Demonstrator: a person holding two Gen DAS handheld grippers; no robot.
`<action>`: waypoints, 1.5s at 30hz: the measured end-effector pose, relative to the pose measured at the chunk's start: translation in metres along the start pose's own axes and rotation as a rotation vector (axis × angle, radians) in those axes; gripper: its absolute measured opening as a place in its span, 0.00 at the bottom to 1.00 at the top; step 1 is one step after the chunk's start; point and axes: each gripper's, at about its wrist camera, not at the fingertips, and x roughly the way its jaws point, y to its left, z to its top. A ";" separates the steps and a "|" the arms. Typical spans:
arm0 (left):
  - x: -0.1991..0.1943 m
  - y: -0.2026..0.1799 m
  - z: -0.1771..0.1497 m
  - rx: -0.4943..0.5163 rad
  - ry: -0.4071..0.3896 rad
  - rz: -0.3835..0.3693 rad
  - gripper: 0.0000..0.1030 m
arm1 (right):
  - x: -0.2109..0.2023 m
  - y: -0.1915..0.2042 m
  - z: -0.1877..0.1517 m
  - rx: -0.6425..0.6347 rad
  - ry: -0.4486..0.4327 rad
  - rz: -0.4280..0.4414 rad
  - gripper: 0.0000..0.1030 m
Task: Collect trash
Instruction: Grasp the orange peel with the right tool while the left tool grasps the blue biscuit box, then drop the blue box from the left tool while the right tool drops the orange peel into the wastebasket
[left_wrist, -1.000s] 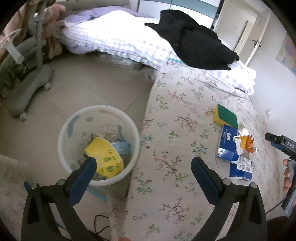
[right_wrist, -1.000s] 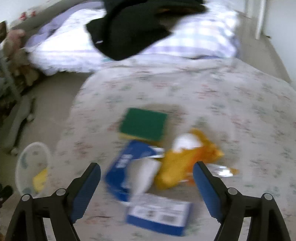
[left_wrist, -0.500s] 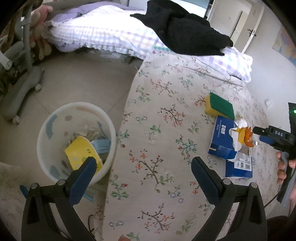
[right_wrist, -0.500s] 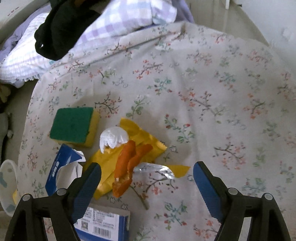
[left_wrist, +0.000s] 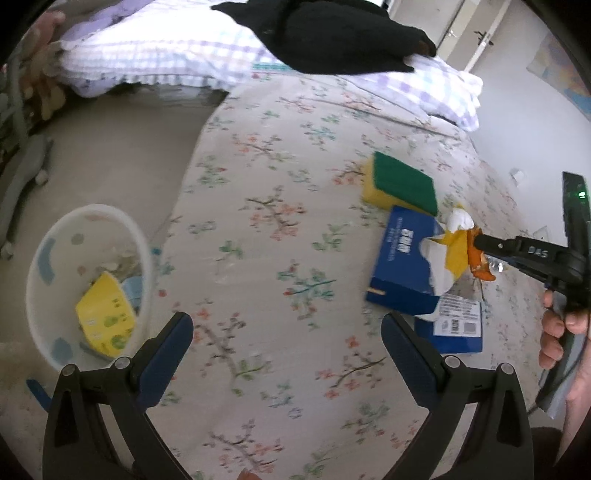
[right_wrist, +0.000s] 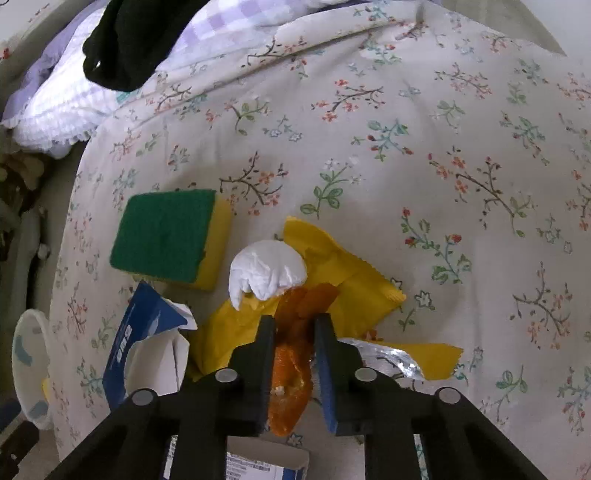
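An orange peel lies on a yellow wrapper on the floral bedspread, beside a crumpled white tissue. My right gripper is closed around the orange peel, jaws on both sides of it; it also shows in the left wrist view. My left gripper is open and empty above the bedspread. A white trash bin with a yellow package inside stands on the floor to the left of the bed.
A green-and-yellow sponge, a torn blue tissue box and a second blue box lie by the trash. A silver foil scrap lies by the wrapper. A black garment lies on checked bedding.
My right gripper came down over the pile and closed on the orange peel. My left gripper moved right, from above the bin toward the bed.
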 end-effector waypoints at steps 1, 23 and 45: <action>0.001 -0.004 0.002 -0.008 -0.008 -0.009 0.99 | -0.002 0.000 0.000 -0.002 -0.003 0.003 0.13; 0.068 -0.068 0.020 0.035 0.023 -0.198 0.56 | -0.068 -0.064 -0.007 0.061 -0.080 0.062 0.15; 0.010 -0.019 0.007 0.008 -0.057 -0.160 0.53 | -0.010 -0.071 -0.015 0.091 0.101 -0.048 0.16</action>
